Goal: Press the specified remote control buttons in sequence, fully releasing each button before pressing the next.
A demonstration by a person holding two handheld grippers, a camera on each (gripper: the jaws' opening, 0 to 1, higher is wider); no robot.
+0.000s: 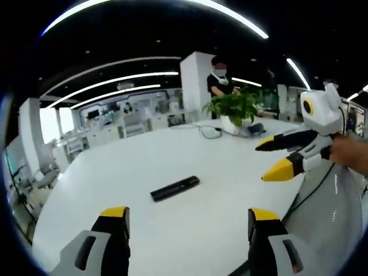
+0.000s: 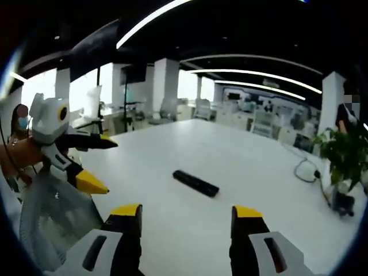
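A black remote control (image 1: 175, 188) lies flat on the white table (image 1: 190, 155), alone near its middle. In the left gripper view my left gripper (image 1: 188, 219) is open, its yellow-tipped jaws wide apart, short of the remote and holding nothing. The right gripper (image 1: 275, 157) enters from the right, held by a hand, open above the table's edge. In the right gripper view the remote (image 2: 196, 183) lies ahead of my open right gripper (image 2: 188, 214). The left gripper (image 2: 99, 163) comes in from the left, open, beside the table (image 2: 230, 155).
A potted green plant (image 1: 234, 109) stands at the far side of the table with a cable and small items beside it, and shows as the plant (image 2: 347, 155) at the right. A grey mesh chair (image 2: 54, 213) sits at the near table edge. People stand behind.
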